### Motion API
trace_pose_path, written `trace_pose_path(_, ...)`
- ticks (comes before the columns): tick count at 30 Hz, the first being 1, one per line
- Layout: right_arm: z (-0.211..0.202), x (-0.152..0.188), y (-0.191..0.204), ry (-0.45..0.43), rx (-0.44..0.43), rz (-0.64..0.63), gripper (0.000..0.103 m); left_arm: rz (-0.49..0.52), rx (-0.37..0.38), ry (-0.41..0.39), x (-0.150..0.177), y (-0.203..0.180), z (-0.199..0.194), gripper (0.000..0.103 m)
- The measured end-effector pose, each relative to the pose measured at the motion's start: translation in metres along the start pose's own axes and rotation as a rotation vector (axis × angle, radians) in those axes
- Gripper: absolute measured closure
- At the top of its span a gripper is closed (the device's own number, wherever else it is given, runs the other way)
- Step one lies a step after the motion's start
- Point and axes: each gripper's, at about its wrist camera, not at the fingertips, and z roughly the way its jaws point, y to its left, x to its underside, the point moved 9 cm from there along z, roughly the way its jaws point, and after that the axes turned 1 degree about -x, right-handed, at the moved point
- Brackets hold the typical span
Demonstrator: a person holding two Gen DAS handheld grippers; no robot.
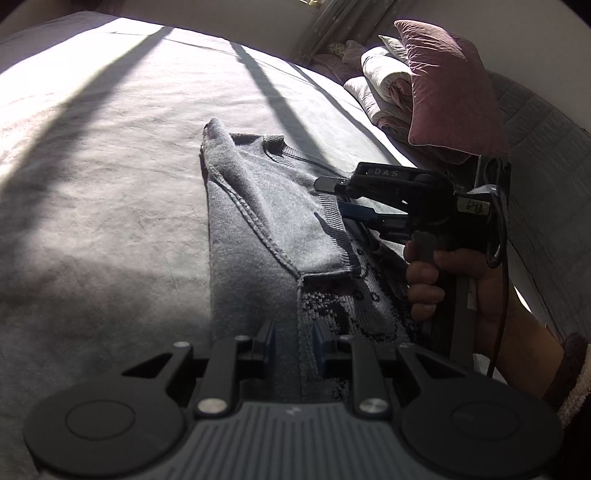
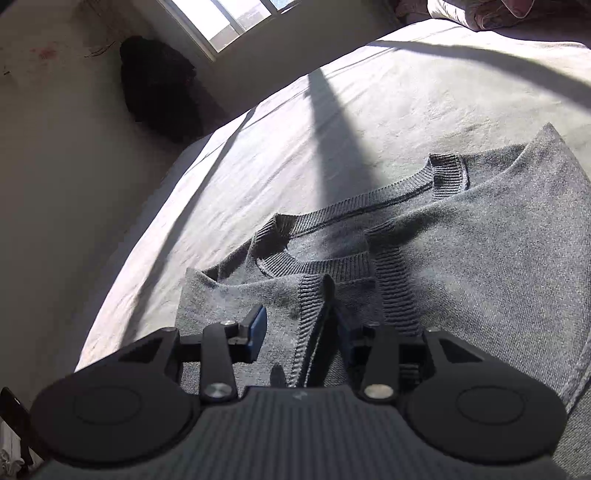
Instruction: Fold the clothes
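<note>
Lying on the bed [image 1: 110, 155], toward its pillow-side edge, a grey knit sweater [image 1: 251, 236] is being folded; one sleeve [image 1: 280, 206] is seen laid over the body, its ribbed cuff [image 1: 338, 236] resting above a dark knitted pattern [image 1: 343, 314] on the front. In the right wrist view the sweater [image 2: 480, 258] is being shown with its ribbed collar [image 2: 369, 206] toward the sunlit part of the bed [image 2: 258, 166], and a ribbed cuff [image 2: 314, 302] lying just below the collar.

The left tool [image 1: 293, 347] is being held low over the hem end of the garment, its fingers [image 1: 266, 343] slightly spread with grey fabric lying between them; whether the cloth is being pinched cannot be told. The right tool [image 1: 338, 199] is being gripped by a hand [image 1: 443, 280] at the side of the sweater nearer the pillows, its fingers spread apart, one above the sleeve cuff and one blue-padded finger below its edge. From its own camera, the right tool [image 2: 299, 325] is being shown spread, the cuff's folded edge standing between the fingers [image 2: 258, 325] without being squeezed.

A maroon pillow [image 1: 447, 85] and a rolled quilt [image 1: 388, 81] are being kept at the head of the bed. Broad shadow bars are falling across the sheet. A dark bundle [image 2: 159, 88] is sitting against the wall below a window [image 2: 236, 18].
</note>
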Motion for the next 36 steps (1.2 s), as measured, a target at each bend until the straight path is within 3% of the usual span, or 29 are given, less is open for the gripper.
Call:
trace_pose_path(2,0.003,0.001,0.008,-0.019,0.058,-0.091,0.099,0.000,0.002,0.000,0.000,-0.001,0.001,0.081)
trace_pose_path(8,-0.016,-0.008,0.027,-0.197,0.238,-0.351,0.099,0.010,0.009,0.007,0.001,-0.004,0.003,0.081)
trace_pose_path(12,0.000,-0.006,0.017,-0.130,0.297,-0.392,0.099,0.014,0.008,0.013,0.003,-0.004,0.004,0.081)
trace_pose_path(15,0.008,-0.003,0.008,-0.073,0.285,-0.362,0.099,0.019,0.009,0.015,0.004,-0.005,0.003,0.081)
trace_pose_path(18,-0.002,-0.004,0.004,-0.055,0.239,-0.273,0.085,0.031,0.018,0.012,0.004,-0.008,0.000,0.081)
trace_pose_path(20,-0.011,-0.007,0.000,-0.048,0.205,-0.212,0.063,0.039,0.024,0.011,0.005,-0.009,-0.002,0.081)
trace_pose_path(21,-0.017,-0.006,-0.001,-0.040,0.186,-0.183,0.061,0.042,0.026,0.010,0.005,-0.010,-0.003,0.081)
trace_pose_path(28,-0.051,0.018,0.003,0.055,0.070,-0.048,0.061,0.109,0.046,0.022,0.016,-0.021,-0.012,0.081)
trace_pose_path(32,-0.058,0.043,0.009,0.105,0.050,-0.055,0.061,0.155,0.044,0.046,0.029,-0.029,-0.014,0.081)
trace_pose_path(34,-0.059,0.054,0.012,0.119,0.054,-0.078,0.062,0.188,0.007,0.059,0.036,-0.031,-0.012,0.082)
trace_pose_path(36,-0.055,0.060,0.015,0.117,0.073,-0.127,0.081,0.237,-0.059,0.064,0.043,-0.031,-0.008,0.092)
